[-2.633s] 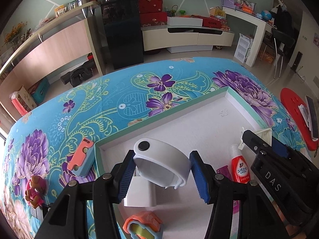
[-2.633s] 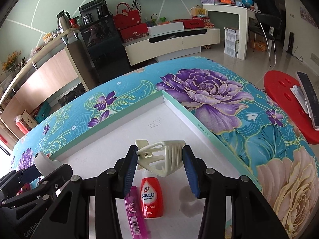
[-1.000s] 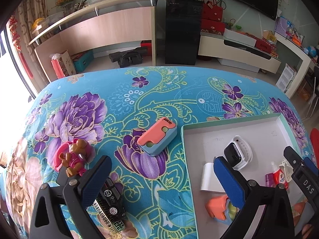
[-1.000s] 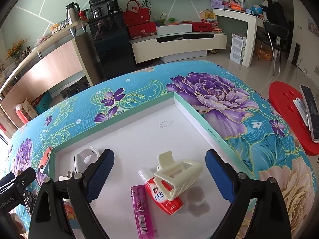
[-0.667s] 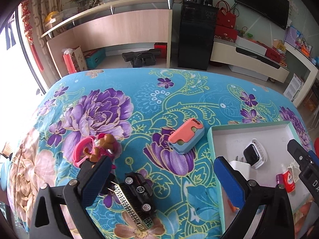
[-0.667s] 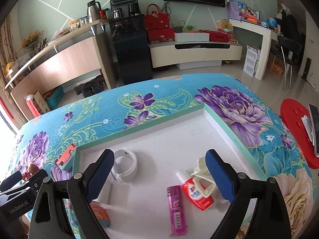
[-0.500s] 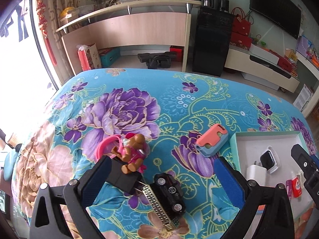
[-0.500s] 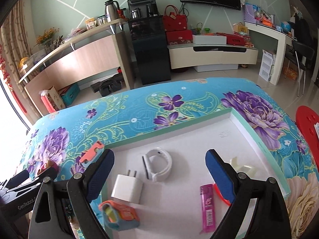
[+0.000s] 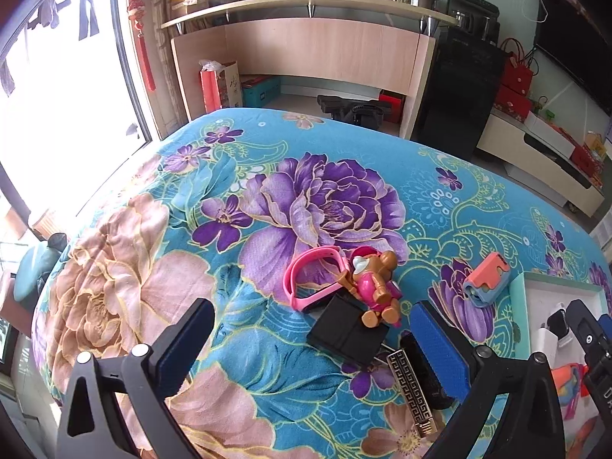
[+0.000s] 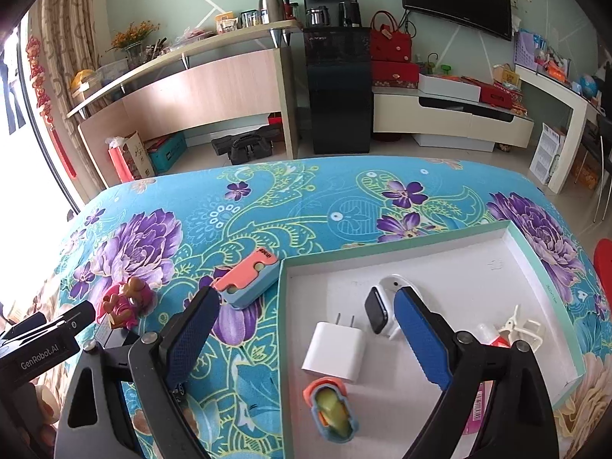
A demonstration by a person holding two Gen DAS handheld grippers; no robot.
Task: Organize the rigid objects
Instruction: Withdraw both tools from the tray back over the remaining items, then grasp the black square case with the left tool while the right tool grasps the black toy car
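Left gripper [image 9: 311, 338] spread wide over bare floral cloth beside glossy plastic bear figure [image 9: 373, 287], right gripper [image 10: 306, 329] apart straddling shallow tray's near-left rim [image 10: 282, 306], smooth white charger [image 10: 334, 348] inside.

Each fisheye looks forward and down along its own hand-held gripper, from above and fairly near. The left view faces the surface's [image 9: 344, 176] left end; the right view faces the tray [image 10: 478, 267] at its right. Both share the bear toy [image 9: 373, 281] and coral case [image 10: 246, 271].
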